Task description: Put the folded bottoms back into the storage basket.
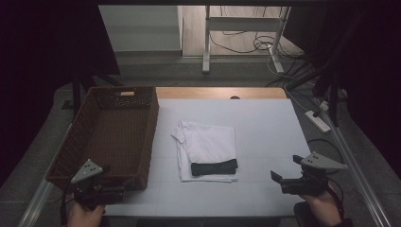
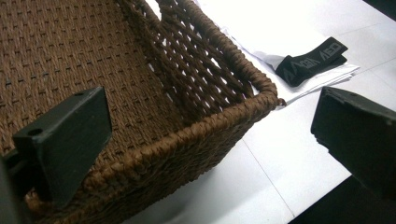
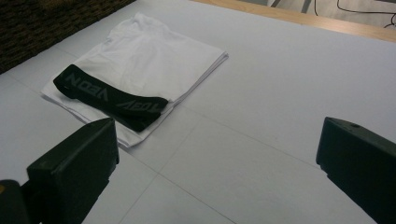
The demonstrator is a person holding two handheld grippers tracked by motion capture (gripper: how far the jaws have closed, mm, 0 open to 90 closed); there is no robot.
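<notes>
Table (image 1: pixel 265 123) wide open right of basket (image 1: pixel 85 142) | shirt (image 1: pixel 208 142) mid-table, black band (image 1: pixel 213 168) lying crosswise, probably | left gripper (image 1: pixel 101 187), right gripper (image 1: pixel 283 177) jaws apart, nothing held

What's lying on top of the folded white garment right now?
A black band with grey lettering lies across the near end of the folded white garment. Nothing else rests on it. What is tucked between its folded layers is covered.

Folded white garment (image 1: pixel 208 144) — black band (image 1: pixel 213 167) across — mid-table
</notes>
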